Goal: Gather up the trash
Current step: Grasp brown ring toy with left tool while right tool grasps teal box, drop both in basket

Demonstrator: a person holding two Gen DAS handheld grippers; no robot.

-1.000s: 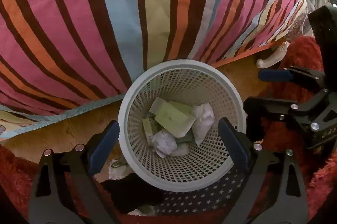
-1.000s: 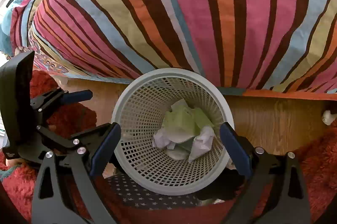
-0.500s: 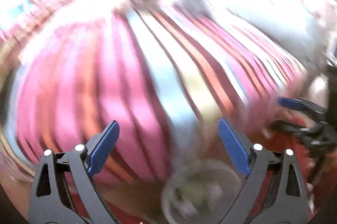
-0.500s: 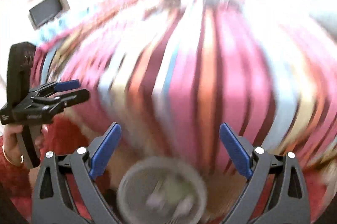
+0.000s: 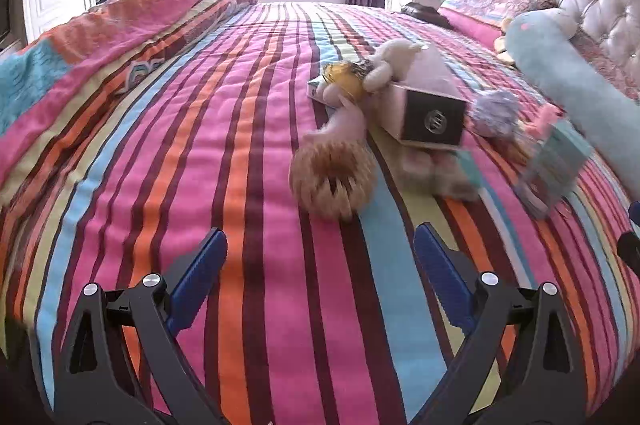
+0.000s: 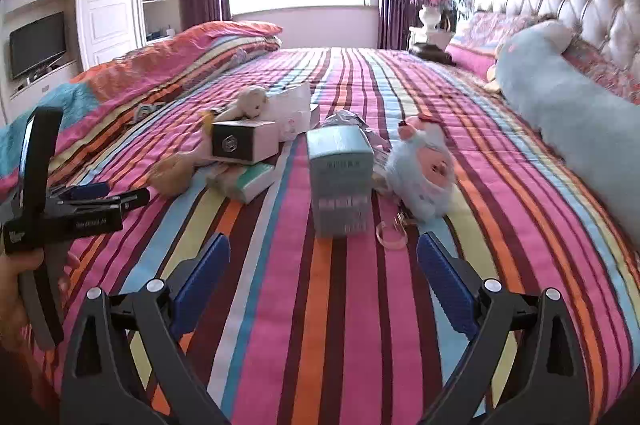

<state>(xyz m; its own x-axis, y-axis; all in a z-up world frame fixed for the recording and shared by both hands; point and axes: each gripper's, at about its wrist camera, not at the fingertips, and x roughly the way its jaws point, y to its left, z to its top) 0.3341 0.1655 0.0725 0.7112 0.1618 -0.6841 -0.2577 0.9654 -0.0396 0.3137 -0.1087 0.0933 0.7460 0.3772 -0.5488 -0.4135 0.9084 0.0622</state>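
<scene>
The tall pale teal cardboard box (image 6: 340, 181) stands upright on the striped bed (image 6: 360, 325), straight ahead of the right gripper (image 6: 323, 277), nearer than the left gripper (image 5: 320, 271); both fingers are wide apart, empty.

Both the left gripper (image 5: 320, 257) and right gripper (image 6: 323, 263) are held level, jaws spread wide and empty, a hand (image 6: 16, 289) gripping the left one's handle.
</scene>
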